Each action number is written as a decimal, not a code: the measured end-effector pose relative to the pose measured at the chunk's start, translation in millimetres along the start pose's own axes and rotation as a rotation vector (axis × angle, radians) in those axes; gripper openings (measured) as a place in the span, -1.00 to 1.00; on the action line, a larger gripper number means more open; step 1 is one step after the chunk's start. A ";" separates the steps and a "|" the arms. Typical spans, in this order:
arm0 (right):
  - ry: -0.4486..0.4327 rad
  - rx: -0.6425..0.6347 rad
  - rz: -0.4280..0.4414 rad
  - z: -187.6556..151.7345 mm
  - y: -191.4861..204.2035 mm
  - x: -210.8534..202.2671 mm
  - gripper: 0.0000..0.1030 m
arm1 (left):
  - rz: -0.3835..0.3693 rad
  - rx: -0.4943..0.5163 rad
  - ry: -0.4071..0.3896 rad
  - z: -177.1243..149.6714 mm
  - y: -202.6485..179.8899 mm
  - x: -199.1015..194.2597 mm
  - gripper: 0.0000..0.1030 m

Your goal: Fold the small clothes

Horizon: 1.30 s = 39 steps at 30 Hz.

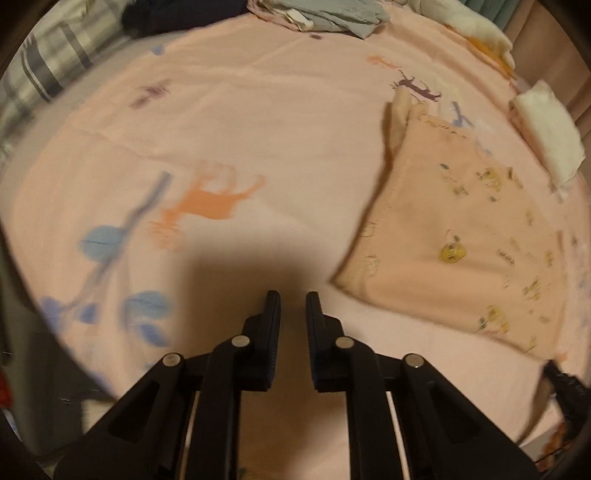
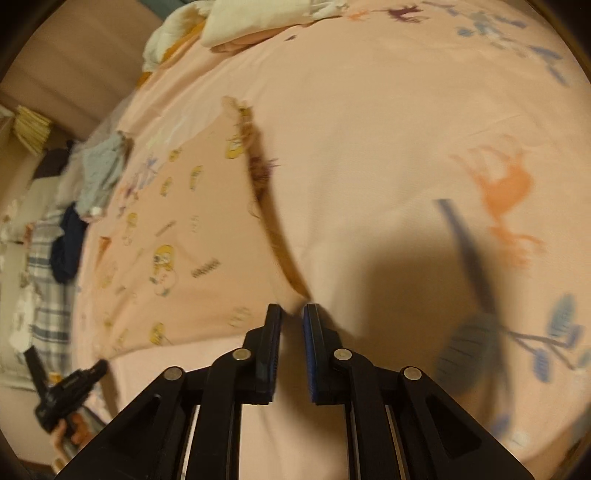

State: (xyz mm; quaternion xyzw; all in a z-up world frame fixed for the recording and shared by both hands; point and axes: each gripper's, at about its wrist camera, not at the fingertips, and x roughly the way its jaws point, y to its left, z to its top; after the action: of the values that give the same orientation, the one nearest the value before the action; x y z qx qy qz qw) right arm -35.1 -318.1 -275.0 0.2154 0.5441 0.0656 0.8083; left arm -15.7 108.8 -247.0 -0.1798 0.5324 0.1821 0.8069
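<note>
A small peach garment (image 1: 461, 236) with yellow cartoon prints lies flat on the pink bedsheet (image 1: 258, 122), at the right in the left wrist view. My left gripper (image 1: 293, 299) hangs over bare sheet just left of the garment's near corner, jaws a little apart and empty. In the right wrist view the same garment (image 2: 177, 236) lies at the left. My right gripper (image 2: 293, 312) is closed on the garment's near corner, whose cloth sits between the fingertips. The left gripper (image 2: 70, 391) also shows at the lower left of the right wrist view, with a hand on it.
A folded white cloth (image 1: 546, 136) lies at the right bed edge. A pile of grey and pale clothes (image 1: 325, 14) sits at the far edge. A plaid cloth (image 1: 44, 70) and dark clothes (image 2: 66, 247) lie off the sheet's side.
</note>
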 end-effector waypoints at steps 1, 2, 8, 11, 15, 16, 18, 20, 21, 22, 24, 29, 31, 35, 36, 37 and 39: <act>-0.004 -0.011 -0.046 0.0 2.3 -4.8 -0.80 | -0.003 0.012 -0.018 -0.1 -0.4 -7.5 -0.75; -0.015 -0.024 -0.073 -0.1 5.3 -9.6 -0.80 | -0.012 0.020 -0.038 -0.1 -1.6 -15.2 -0.68; -0.042 -0.039 0.063 7.1 22.1 -19.6 0.12 | -0.112 0.124 -0.169 1.1 -43.4 -47.7 0.27; -0.024 0.026 0.108 10.9 21.4 2.7 0.23 | -0.142 0.197 -0.215 0.7 -70.4 -44.0 0.49; -0.015 0.184 0.247 12.1 7.1 37.5 0.24 | -0.173 0.166 -0.156 11.3 -89.5 -15.0 0.46; -0.044 0.211 0.279 13.0 5.2 39.4 0.24 | -0.196 0.136 -0.114 12.9 -90.1 -7.3 0.46; -0.065 0.254 0.331 17.9 0.5 43.9 0.24 | -0.248 0.084 -0.032 14.0 -93.5 4.3 0.37; -0.064 0.285 0.361 21.6 -2.8 48.8 0.24 | -0.321 0.099 0.053 7.7 -98.2 11.7 0.38; -0.059 0.294 0.369 24.3 -3.8 50.4 0.24 | -0.316 0.102 0.074 -0.3 -100.9 9.3 0.38; -0.058 0.291 0.372 26.2 -2.8 51.7 0.24 | -0.305 0.109 0.080 -6.2 -100.9 9.2 0.38; -0.059 0.283 0.370 27.0 -0.5 54.7 0.24 | -0.315 0.127 0.068 -16.8 -98.1 6.2 0.41; -0.105 0.263 0.360 29.2 -4.3 48.8 0.23 | -0.488 -0.007 0.198 -23.3 -81.1 13.0 0.46; -0.118 0.231 0.334 27.8 -1.8 45.4 0.23 | -0.516 -0.044 0.217 -21.4 -71.2 14.7 0.46; -0.131 0.161 0.291 28.3 3.5 43.5 0.21 | -0.569 -0.185 0.215 -16.1 -36.5 19.0 0.40; -0.139 0.169 0.288 28.2 1.9 43.3 0.15 | -0.595 -0.240 0.222 -13.5 -27.8 21.0 0.39; -0.148 0.185 0.287 28.4 0.4 43.7 0.03 | -0.607 -0.282 0.221 -11.7 -20.9 22.5 0.39; -0.165 0.210 0.265 28.9 -3.1 45.3 -0.21 | -0.592 -0.316 0.199 -4.5 -12.7 24.3 0.35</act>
State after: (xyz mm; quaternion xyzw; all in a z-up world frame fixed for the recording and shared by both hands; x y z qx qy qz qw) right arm 8.9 -313.5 -305.8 0.3733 0.4468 0.0966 0.8073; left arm -4.2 98.1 -269.9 -0.4661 0.4986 0.0022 0.7309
